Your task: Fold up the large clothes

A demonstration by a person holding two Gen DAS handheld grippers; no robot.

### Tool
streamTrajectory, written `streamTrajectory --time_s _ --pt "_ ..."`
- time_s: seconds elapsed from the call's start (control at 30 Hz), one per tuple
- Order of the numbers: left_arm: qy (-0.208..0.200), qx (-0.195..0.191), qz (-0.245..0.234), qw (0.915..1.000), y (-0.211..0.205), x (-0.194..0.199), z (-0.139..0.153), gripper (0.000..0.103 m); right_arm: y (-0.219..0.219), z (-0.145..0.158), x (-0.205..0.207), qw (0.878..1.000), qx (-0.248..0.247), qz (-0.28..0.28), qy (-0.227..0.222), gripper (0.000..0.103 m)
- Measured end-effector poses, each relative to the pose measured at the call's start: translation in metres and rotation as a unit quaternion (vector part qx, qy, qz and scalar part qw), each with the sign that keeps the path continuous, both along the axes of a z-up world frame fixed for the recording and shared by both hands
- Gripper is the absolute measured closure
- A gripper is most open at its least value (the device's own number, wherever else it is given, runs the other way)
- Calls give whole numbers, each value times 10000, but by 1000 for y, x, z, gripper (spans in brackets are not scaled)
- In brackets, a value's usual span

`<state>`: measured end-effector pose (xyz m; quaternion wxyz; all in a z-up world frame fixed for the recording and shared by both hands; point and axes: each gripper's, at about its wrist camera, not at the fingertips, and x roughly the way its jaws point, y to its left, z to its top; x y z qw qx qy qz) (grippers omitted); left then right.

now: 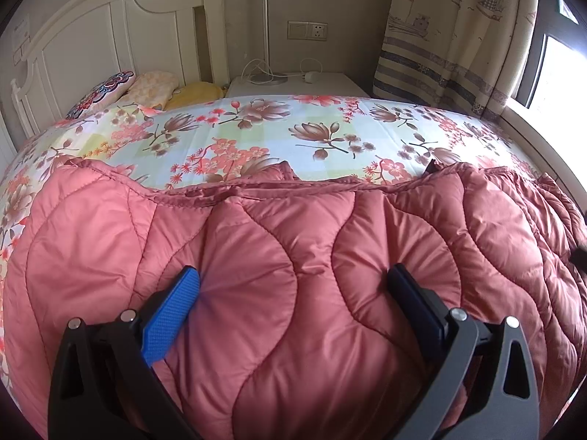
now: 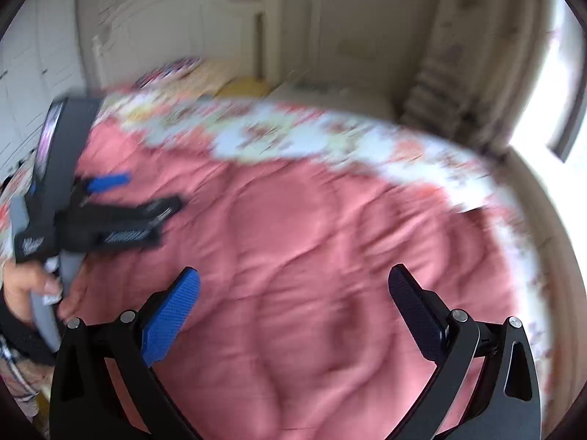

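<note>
In the left wrist view, the pink quilted coat (image 1: 293, 275) lies spread flat across the floral bed sheet (image 1: 256, 132), likely laid out so its edges can be reached for folding. The left gripper (image 1: 293, 286) hovers low over its middle, fingers spread wide and pinching nothing. In the blurred right wrist view, the right gripper (image 2: 293, 286) also has its fingers spread above the coat, empty, probably heading toward an edge to grasp.
</note>
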<state>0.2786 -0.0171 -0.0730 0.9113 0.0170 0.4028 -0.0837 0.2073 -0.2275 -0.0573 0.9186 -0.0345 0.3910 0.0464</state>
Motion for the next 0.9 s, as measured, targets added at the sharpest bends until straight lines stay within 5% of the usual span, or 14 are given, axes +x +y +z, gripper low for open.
streamTrajectory --time_s 0.13,0.23,0.43,0.57,0.7,0.73,0.77,0.8,0.9 --pt "-13 14 5 10000 -2 -1 0 2 -67 -32 26 9929 40 -1115 417 4" --pt "-17 29 23 10000 -2 -1 0 2 -99 -51 32 9860 1069 -1140 590 4" --pt "292 232 -72 9993 1 7 13 2 -83 -52 34 9907 538 -1122 551 4" --pt "-492 482 364 9970 42 2 54 2 -86 -54 32 9904 627 -1111 536 4" --pt "50 857 1256 9884 97 24 13 2 -84 -52 31 9905 608 -1119 528 4" --pt "373 647 1231 9896 107 28 -4 2 -85 -52 31 9905 611 -1110 525 4" --pt "598 -69 1172 9913 123 30 -13 2 -85 -52 31 9905 621 -1105 524 4" --pt "564 -393 1278 9894 134 29 -9 2 -85 -53 31 9906 653 -1083 519 4" --pt "526 -110 1282 9903 128 29 -8 2 -82 -52 30 9909 603 -1086 511 4"
